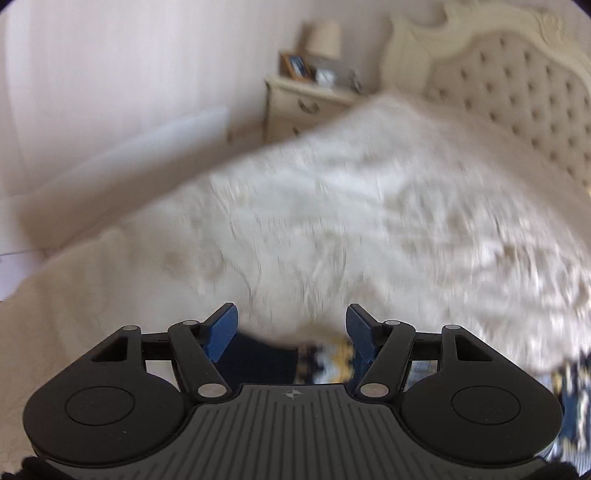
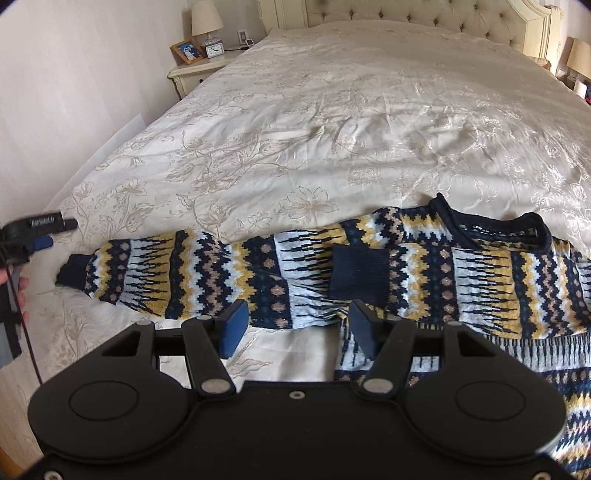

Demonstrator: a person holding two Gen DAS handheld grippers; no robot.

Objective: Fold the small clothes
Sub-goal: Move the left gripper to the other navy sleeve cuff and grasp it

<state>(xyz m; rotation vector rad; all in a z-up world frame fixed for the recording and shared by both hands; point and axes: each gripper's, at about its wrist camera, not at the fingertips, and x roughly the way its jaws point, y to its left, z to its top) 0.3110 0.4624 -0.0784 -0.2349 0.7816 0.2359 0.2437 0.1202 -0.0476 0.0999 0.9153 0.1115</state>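
Observation:
A knitted sweater point(image 2: 424, 273) in navy, yellow and pale blue zigzags lies flat on the bed. One sleeve point(image 2: 207, 273) stretches left and ends in a navy cuff point(image 2: 72, 273). The navy neckline point(image 2: 498, 229) is at the right. My right gripper point(image 2: 295, 325) hovers open over the spot where that sleeve meets the body, nothing between its blue pads. At the far left my left gripper point(image 2: 59, 232), held by a hand, sits just above and left of the cuff, apart from it. In the blurred left wrist view the left gripper point(image 1: 291, 328) is open, with the cuff point(image 1: 258, 358) beneath it.
A cream floral bedspread point(image 2: 332, 129) covers the whole bed, and a tufted headboard point(image 2: 406, 14) stands at the far end. A nightstand point(image 2: 195, 70) with a lamp, photo frame and clock is at the back left by the wall. Another lamp point(image 2: 580, 55) stands at the back right.

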